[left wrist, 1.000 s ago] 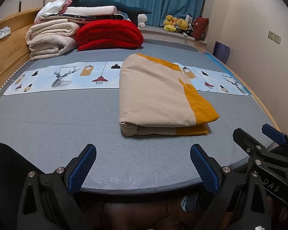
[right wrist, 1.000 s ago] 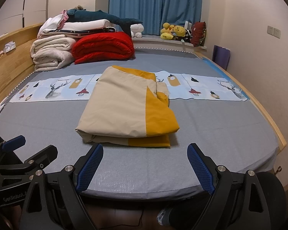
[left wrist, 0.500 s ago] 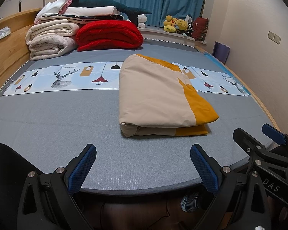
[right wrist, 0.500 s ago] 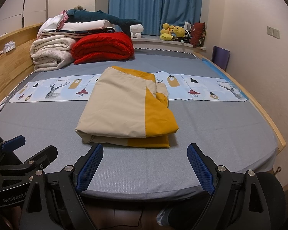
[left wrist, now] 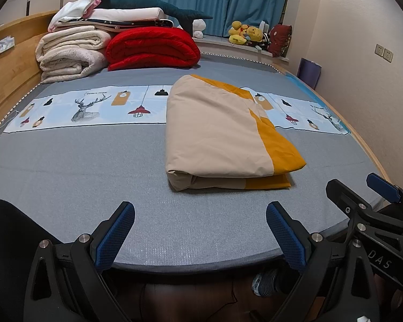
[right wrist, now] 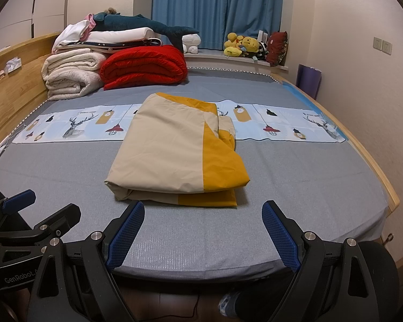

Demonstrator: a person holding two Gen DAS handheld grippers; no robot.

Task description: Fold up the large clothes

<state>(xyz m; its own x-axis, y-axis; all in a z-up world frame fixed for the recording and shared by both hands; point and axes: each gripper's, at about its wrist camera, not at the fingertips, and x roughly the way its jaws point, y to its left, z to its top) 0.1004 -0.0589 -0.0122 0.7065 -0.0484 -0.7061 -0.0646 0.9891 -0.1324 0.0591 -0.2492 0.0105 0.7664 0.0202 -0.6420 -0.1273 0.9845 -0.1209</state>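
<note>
A beige and mustard-yellow cloth (left wrist: 217, 134) (right wrist: 174, 150) lies folded into a thick rectangle in the middle of the grey bed (left wrist: 80, 174) (right wrist: 309, 187). My left gripper (left wrist: 201, 230) hangs open over the bed's near edge, short of the cloth and holding nothing. My right gripper (right wrist: 202, 228) is also open and empty, just in front of the cloth's folded edge. Each gripper shows at the side of the other's view: the right gripper (left wrist: 362, 196) in the left wrist view and the left gripper (right wrist: 40, 209) in the right wrist view.
Folded white blankets (left wrist: 69, 53), a red quilt (left wrist: 153, 48) and a plush shark (right wrist: 147, 25) are stacked at the head of the bed by the wooden headboard (left wrist: 8, 80). A patterned strip (left wrist: 94, 107) crosses the bed. Plush toys (right wrist: 244, 45) sit on the window sill.
</note>
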